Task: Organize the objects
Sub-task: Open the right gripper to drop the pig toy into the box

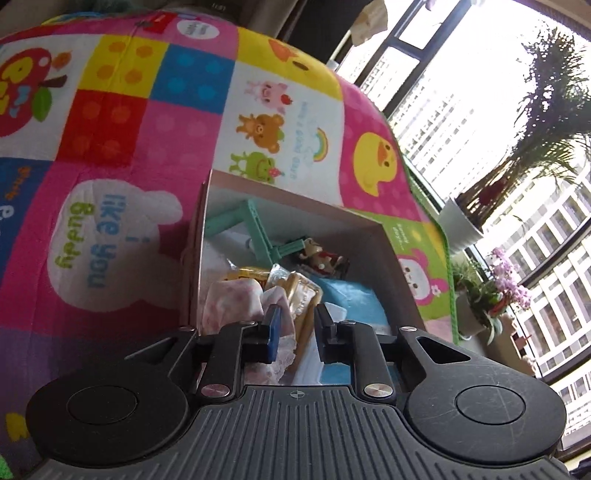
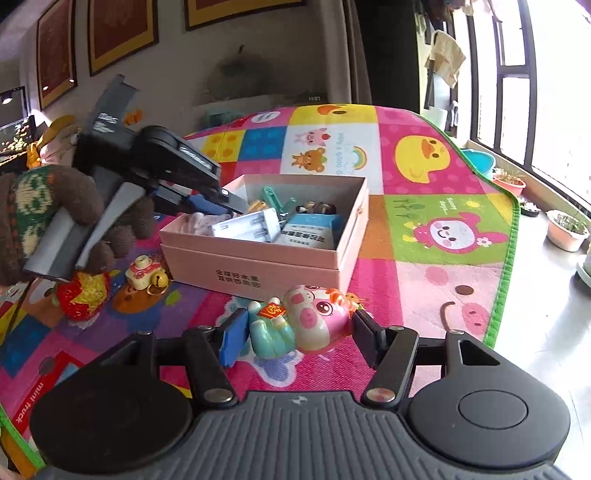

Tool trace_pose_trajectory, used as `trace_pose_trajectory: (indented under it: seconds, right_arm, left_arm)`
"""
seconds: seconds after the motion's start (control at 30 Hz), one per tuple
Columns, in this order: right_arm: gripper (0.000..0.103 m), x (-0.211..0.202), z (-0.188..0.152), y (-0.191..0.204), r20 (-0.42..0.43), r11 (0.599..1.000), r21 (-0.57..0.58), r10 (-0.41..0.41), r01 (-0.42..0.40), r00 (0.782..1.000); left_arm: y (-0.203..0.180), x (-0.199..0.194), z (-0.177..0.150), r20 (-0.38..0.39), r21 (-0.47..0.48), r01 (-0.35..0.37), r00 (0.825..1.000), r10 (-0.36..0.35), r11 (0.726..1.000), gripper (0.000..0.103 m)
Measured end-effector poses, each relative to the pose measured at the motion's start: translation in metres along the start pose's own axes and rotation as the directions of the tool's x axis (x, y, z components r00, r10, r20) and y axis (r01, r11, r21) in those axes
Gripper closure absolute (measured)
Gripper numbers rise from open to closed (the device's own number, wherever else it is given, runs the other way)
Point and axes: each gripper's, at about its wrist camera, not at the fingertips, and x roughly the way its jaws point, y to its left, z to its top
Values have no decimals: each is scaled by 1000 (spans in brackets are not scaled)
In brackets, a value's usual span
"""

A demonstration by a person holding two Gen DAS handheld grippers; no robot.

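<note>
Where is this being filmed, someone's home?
Probably a home living room, high in an apartment block: a children's play mat with toys, framed pictures on the wall, and potted plants by a window facing tower blocks.

Black gripper point(image 2: 297, 334), seemingly blue pads point(image 2: 233, 338)

Pig toy point(image 2: 317, 321) before box point(image 2: 258, 266)

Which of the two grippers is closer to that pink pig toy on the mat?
Right. The right gripper sits around the pink pig toy, fingers either side, open. The left gripper reaches into the pink box behind it.
</note>
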Motion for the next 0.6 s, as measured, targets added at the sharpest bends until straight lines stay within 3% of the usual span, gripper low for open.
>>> trace_pose_trajectory:
  seconds: [0.1, 0.23, 0.33, 0.5, 0.57, 0.6]
  right_arm:
    - [41, 0, 3, -6, 5, 1000, 12, -9, 9, 1000]
    - [41, 5, 17, -8, 17, 1000, 14, -20, 20, 1000]
    - [41, 12, 48, -7, 44, 1000, 5, -6, 6, 999]
    - [41, 65, 130, -5, 50, 999, 52, -1, -2, 999]
    - [26, 101, 156, -7, 8, 996, 72, -53, 52, 999]
    - [24, 117, 165, -9, -27, 993, 87, -78, 80, 997]
  left_arm:
    - [-6, -38, -9, 94, 49, 59, 994, -63, 997, 82]
    - [-16, -93, -44, 194, 182, 139, 965, -174, 973, 82]
    - [-20, -118, -83, 190, 288, 149, 959, -209, 946, 82]
    - [-21, -120, -129, 126, 322, 158, 970, -208, 933, 82]
    - [-23, -120, -141, 119, 373, 127, 976, -183, 919, 82]
    - [-24, -121, -146, 120, 397, 109, 978, -169, 911, 82]
